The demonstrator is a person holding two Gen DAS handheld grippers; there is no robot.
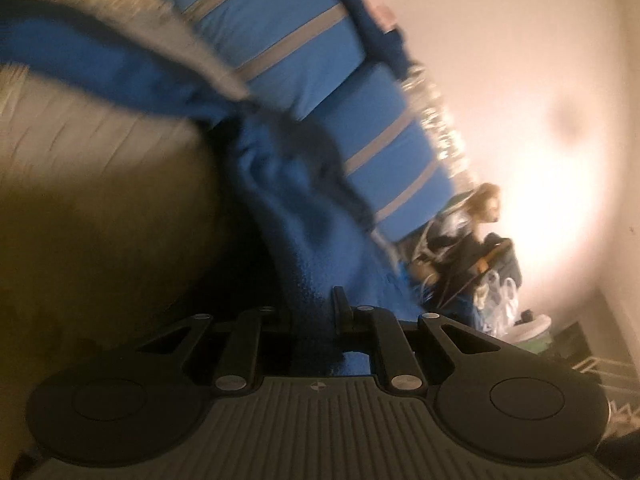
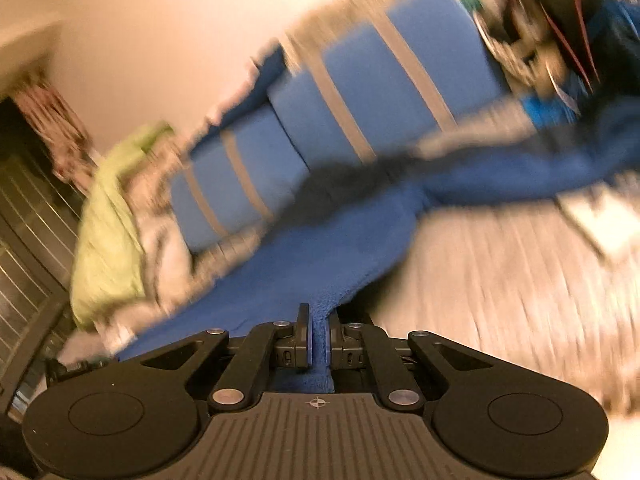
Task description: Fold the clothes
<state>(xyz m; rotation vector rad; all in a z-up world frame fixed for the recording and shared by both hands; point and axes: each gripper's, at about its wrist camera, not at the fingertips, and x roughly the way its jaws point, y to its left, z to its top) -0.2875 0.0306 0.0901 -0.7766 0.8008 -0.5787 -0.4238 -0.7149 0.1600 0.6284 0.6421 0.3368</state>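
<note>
Above the bed, a blue fleece garment hangs stretched between both tongs: right tongs clenched on one edge, left tongs gripping another. The fabric looks soft, light and limp; edges or corners offer the best hold.

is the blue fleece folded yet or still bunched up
Not folded: the blue fleece stretches in a bunched, twisted band from the right gripper, shut on its edge, toward the left gripper, which also pinches it.
</note>
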